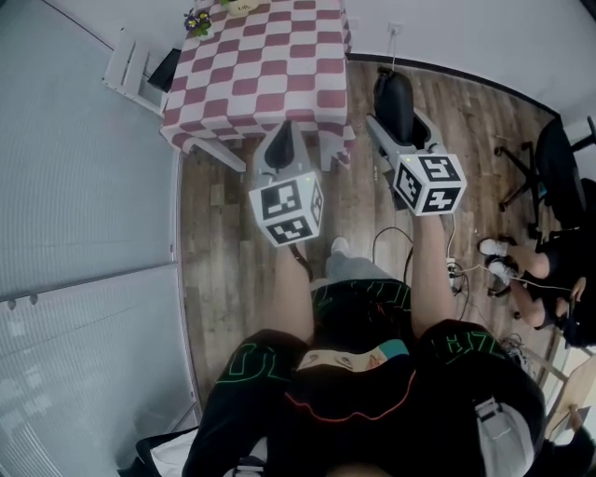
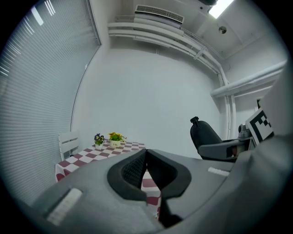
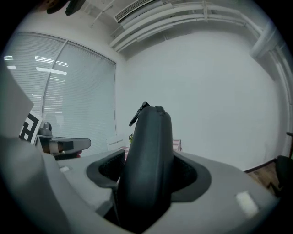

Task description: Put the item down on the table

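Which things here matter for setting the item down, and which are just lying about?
Job in hand:
black case, shut in the right tool
checkered table

Lying about:
flower pots
white chair
office chair
floor cables
left tool, shut and empty

The worktop under its red-and-white checked cloth [image 1: 270, 74] is bare across its middle and near edge. Small potted flowers [image 1: 197, 20] occupy its far left corner. A white slatted wooden chair [image 1: 130, 67] crowds its left side. The wooden plank floor [image 1: 466, 112] to its right is open.
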`<state>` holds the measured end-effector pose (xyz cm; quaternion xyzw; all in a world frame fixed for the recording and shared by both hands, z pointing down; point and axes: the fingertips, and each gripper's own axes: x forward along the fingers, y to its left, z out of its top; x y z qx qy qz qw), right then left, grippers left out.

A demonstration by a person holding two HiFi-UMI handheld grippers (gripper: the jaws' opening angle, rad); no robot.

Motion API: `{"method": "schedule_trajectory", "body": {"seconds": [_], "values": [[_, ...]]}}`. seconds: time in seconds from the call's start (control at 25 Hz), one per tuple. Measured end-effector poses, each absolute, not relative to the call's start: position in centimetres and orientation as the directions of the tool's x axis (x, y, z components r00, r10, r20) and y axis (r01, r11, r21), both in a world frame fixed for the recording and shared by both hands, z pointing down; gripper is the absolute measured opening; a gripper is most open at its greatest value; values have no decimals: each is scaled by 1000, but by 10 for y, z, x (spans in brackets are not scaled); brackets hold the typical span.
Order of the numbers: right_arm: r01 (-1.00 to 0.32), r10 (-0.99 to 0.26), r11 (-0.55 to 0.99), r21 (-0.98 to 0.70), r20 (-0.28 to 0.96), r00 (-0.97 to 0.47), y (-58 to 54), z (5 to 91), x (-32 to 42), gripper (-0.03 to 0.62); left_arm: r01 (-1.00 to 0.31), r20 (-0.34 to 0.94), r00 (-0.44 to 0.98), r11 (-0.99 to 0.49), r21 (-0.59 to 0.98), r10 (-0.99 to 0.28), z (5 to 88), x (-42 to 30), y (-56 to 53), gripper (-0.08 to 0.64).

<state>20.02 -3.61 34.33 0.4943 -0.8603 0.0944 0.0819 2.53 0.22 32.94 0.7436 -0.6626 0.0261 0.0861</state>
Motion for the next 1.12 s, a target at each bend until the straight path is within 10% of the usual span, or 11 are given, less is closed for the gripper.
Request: {"method": "schedule_trajectory", "body": {"seconds": [1.12], "values": [[-878, -875, 461, -128, 97, -474, -128, 309, 204, 308, -996, 80, 87, -87, 5, -993, 297, 4, -80, 8]]}}
